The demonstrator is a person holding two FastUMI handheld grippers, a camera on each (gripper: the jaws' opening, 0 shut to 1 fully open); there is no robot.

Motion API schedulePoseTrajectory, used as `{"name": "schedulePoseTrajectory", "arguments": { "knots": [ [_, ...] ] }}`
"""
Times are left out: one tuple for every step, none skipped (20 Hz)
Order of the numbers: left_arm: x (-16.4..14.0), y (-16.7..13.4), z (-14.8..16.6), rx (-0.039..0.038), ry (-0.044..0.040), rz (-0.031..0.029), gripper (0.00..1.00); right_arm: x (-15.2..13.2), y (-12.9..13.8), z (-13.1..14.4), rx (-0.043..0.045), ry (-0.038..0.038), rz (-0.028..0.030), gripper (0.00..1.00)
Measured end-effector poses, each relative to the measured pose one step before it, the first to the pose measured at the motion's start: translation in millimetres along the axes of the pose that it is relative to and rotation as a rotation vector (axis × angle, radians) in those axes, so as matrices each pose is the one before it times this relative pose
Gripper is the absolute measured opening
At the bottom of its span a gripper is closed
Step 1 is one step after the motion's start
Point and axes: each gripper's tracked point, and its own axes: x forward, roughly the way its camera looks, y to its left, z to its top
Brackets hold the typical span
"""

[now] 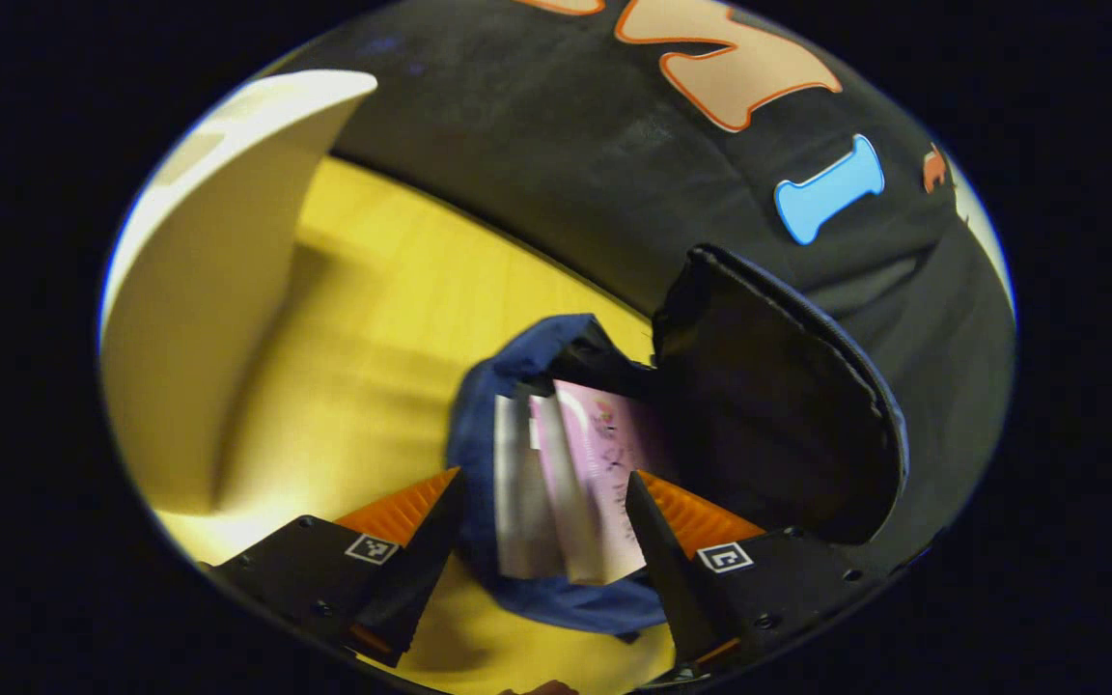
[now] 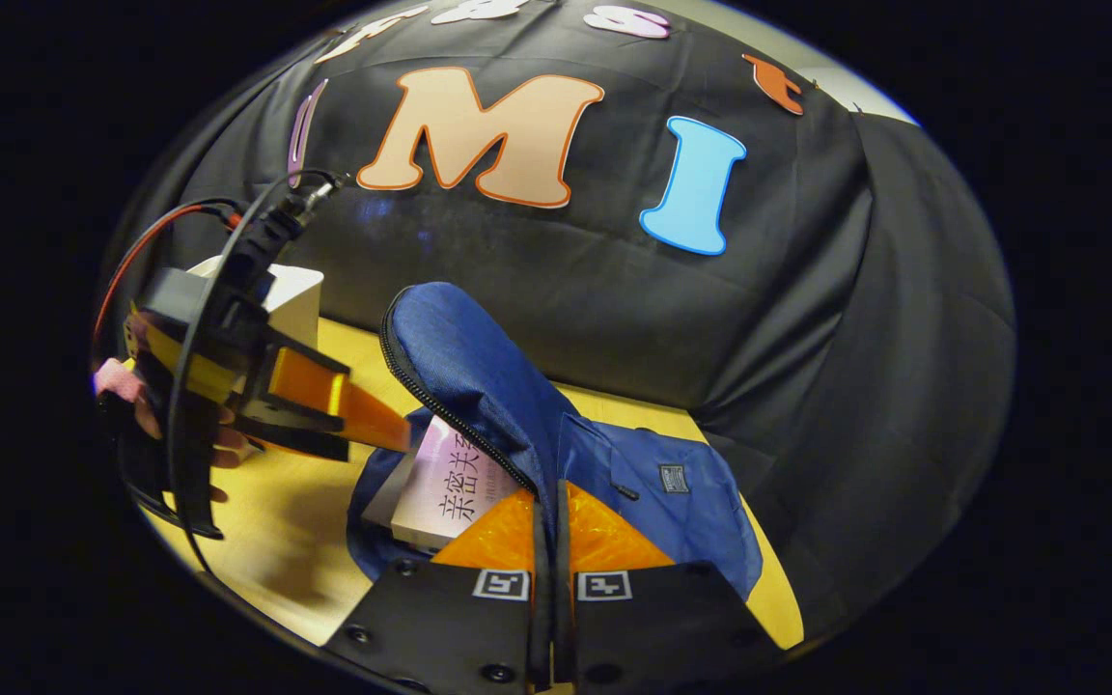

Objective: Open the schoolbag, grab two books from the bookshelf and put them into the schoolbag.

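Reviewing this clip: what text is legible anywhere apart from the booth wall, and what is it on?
"亲密关": on the book cover inside the schoolbag, right gripper view; the next character is cut off by the bag's flap.
Smaller print beside that title: too small to read.
Patch on the schoolbag: too small to read.
Book cover in the left gripper view: blurred.

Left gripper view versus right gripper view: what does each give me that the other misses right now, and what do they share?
Left gripper view: the left gripper open over the mouth of the schoolbag, a paler book beside the pink book, and the dark lining of the flap.
Right gripper view: the right gripper shut on the flap's zipper edge, holding it up, and the front pocket on the blue outside.
Both: schoolbag, pink book, white bookshelf, yellow table.
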Motion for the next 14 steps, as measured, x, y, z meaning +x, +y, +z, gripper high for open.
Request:
{"name": "schedulePoseTrajectory", "arguments": {
  "knots": [
    [-11.11, 6.6, 2.29, 0.02962, -0.02089, 0.02445, 0.96, -1.92, 3.86, -3.91, -0.00135, 0.00626, 0.00642, 0.07],
    [-10.0, 5.66, 3.7, 0.02266, -0.01889, 0.02217, 0.95, 0.63, 2.64, -3.15, -0.00603, 0.00534, 0.00648, 0.05],
    [-9.74, 2.18, 2.91, 0.01743, -0.01729, 0.01306, 0.96, 0.61, 3.24, -3.52, -0.01, 0.00649, 0.00715, 0.07],
    [-9.21, -0.5, 3.57, 0.01325, -0.01862, 0.00261, 0.96, 2.46, 4.68, -5.35, -0.00823, 0.01204, 0.01042, 0.04],
    [-9.3, -1.77, 3.17, 0.01087, -0.01614, -0.00136, 0.96, 2.07, 5.32, -7.52, -0.00299, 0.01984, 0.01104, 0.04],
    [-10.09, -2.34, 2.46, 0.01634, -0.01216, -0.00502, 0.96, 0.84, 5.43, -9.43, 0.00105, 0.02056, 0.00778, 0.04],
    [-9.57, -5.15, 3.18, 0.02052, -0.00889, -0.00275, 0.96, 1.45, 5.23, -7.08, -0.00035, 0.01718, 0.00489, 0.08],
    [-9.78, -1.4, 4.96, 0.02272, -0.01271, -0.00314, 0.96, 2.07, 4.68, -3.84, -0.00719, 0.01267, 0.00283, 0.06],
    [-7.33, 0.28, 5.89, 0.02452, -0.01967, 0.00018, 0.95, 1.93, 3.97, -4.17, -0.01955, 0.01122, 0.00049, 0.06],
    [-9.41, 2.79, 8.07, 0.024, -0.01914, 0.00424, 0.95, 1.05, 3.33, -4.75, -0.03068, 0.01102, -0.00109, 0.07],
    [-9.85, 5.26, 7.37, 0.02267, -0.01816, 0.00635, 0.95, 0.07, 2.11, -1.65, -0.03448, 0.00416, -0.00441, 0.07],
    [-6.43, 4.99, 7.77, 0.0215, -0.01796, 0.00931, 0.95, 0.37, 1.62, -0.65, -0.0343, 0.00396, -0.00641, 0.07],
    [-8.67, 4.45, 11.76, 0.0148, -0.0208, 0.00838, 0.95, -0.75, -0.91, -1.32, -0.0311, 0.00133, -0.00698, 0.06],
    [-6.83, 3.43, 9.09, 0.00648, -0.01854, 0.00686, 0.95, 1.14, -0.39, -0.36, -0.02624, 0.00288, -0.00711, 0.06]
  ]
}}
